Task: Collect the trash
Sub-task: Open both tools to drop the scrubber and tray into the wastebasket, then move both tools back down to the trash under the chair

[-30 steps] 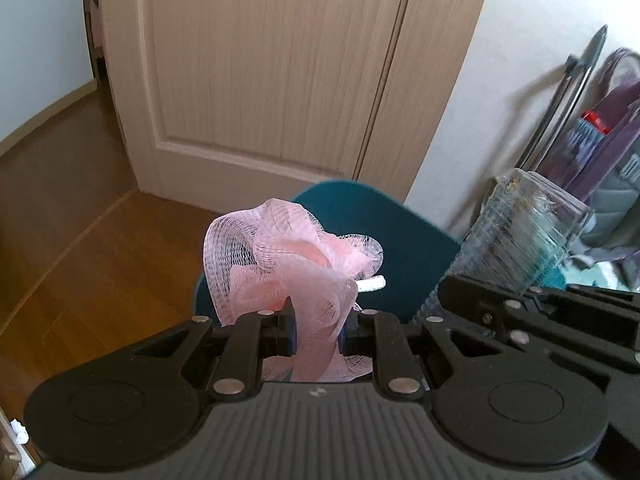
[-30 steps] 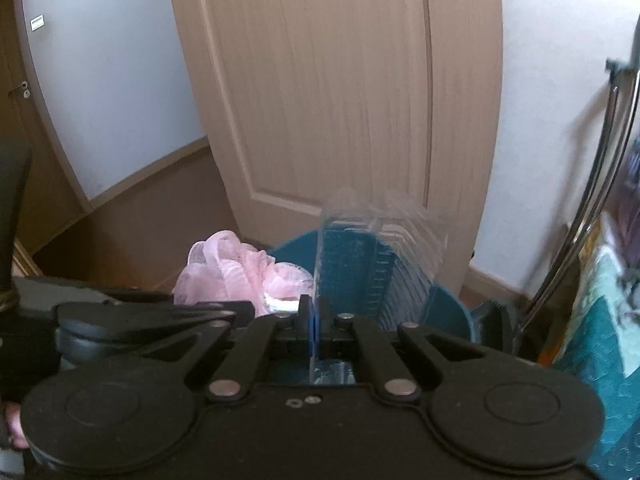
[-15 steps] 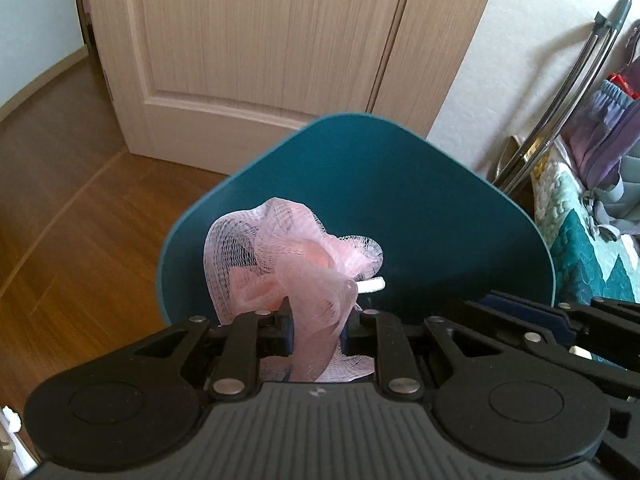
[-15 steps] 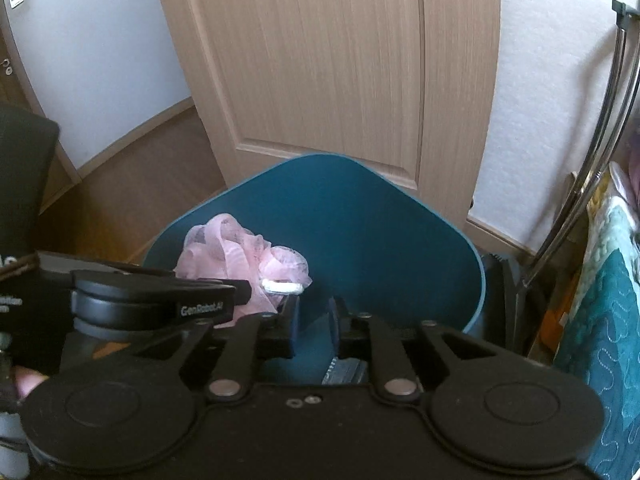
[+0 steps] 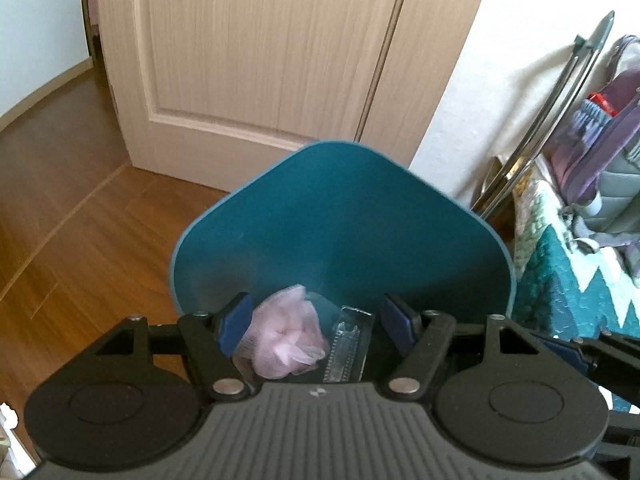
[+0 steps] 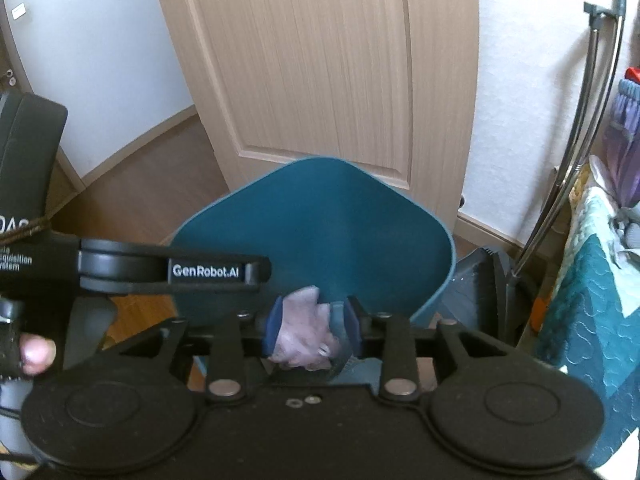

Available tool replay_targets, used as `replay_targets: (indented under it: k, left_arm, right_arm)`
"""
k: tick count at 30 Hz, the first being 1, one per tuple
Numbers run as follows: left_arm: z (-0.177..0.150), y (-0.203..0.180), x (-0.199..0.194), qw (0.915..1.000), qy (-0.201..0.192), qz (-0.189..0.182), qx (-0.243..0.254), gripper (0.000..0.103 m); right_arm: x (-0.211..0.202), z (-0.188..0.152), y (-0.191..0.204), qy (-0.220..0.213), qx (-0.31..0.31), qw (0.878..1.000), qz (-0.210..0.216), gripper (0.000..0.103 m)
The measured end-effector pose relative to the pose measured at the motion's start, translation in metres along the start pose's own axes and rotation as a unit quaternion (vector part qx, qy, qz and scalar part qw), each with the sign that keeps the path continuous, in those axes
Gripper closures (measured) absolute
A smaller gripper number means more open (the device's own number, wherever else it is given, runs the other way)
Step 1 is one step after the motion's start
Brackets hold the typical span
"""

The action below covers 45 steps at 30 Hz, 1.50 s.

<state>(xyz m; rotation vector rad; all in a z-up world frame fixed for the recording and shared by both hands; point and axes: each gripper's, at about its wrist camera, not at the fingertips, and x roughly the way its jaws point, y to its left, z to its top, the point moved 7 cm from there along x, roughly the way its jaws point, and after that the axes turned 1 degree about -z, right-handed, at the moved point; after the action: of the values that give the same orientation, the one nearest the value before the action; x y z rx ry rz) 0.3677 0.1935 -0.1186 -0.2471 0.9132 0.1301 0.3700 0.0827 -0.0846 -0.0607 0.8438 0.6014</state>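
Below open left gripper (image 5: 316, 322), pink mesh (image 5: 286, 340).

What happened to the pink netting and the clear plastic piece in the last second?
Both tongs, left and right, opened and let go. The pink netting and clear plastic tray dropped into the teal bin. Door and bin stayed put.

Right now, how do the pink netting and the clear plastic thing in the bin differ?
The pink mesh wad is soft, crumpled and opaque; the clear plastic tray is stiff, ribbed and see-through. The wad lies left, the tray right. Both rest loose at the bottom of the teal bin.
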Motion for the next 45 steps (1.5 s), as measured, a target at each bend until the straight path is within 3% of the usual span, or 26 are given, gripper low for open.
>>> replay_targets:
  k: [5,8,15,19,29,33,35,40,45]
  left_arm:
    - [-0.001,-0.01,-0.035,0.9998,-0.017,-0.007,0.007,0.032]
    - [-0.003,-0.017,-0.059,0.9995,-0.028,-0.011,0.007,0.025]
    - [-0.014,-0.04,-0.11,0.9979,-0.051,-0.034,0.021,0.022]
    - [-0.024,-0.055,-0.138,0.9962,-0.065,-0.047,0.034,0.019]
    - [-0.064,-0.088,-0.189,0.9927,-0.077,-0.072,0.059,0.016]
    - [-0.083,-0.101,-0.203,0.9913,-0.078,-0.084,0.065,0.001]
    - [-0.094,-0.107,-0.208,0.9903,-0.081,-0.088,0.071,0.0]
    - [-0.13,-0.125,-0.198,0.9907,-0.053,-0.087,0.09,0.0]
    - [-0.18,-0.141,-0.161,0.9907,0.009,-0.088,0.104,0.0]
  right_arm:
    - [-0.039,-0.003,0.001,-0.017,-0.003,1.0,0.001,0.067]
    - [-0.064,-0.006,0.003,-0.027,-0.004,1.0,0.002,0.066]
    - [-0.117,-0.012,0.001,-0.058,-0.003,0.998,0.012,0.062]
    - [-0.145,-0.022,-0.002,-0.073,-0.002,0.997,0.016,0.055]
    - [-0.198,-0.053,-0.022,-0.099,0.026,0.995,0.015,0.05]
    - [-0.215,-0.07,-0.034,-0.102,0.038,0.994,0.007,0.049]
    - [-0.222,-0.081,-0.041,-0.103,0.044,0.994,0.002,0.049]
    - [-0.227,-0.115,-0.068,-0.098,0.074,0.992,-0.006,0.048]
    - [-0.204,-0.161,-0.103,-0.062,0.111,0.992,-0.017,0.048]
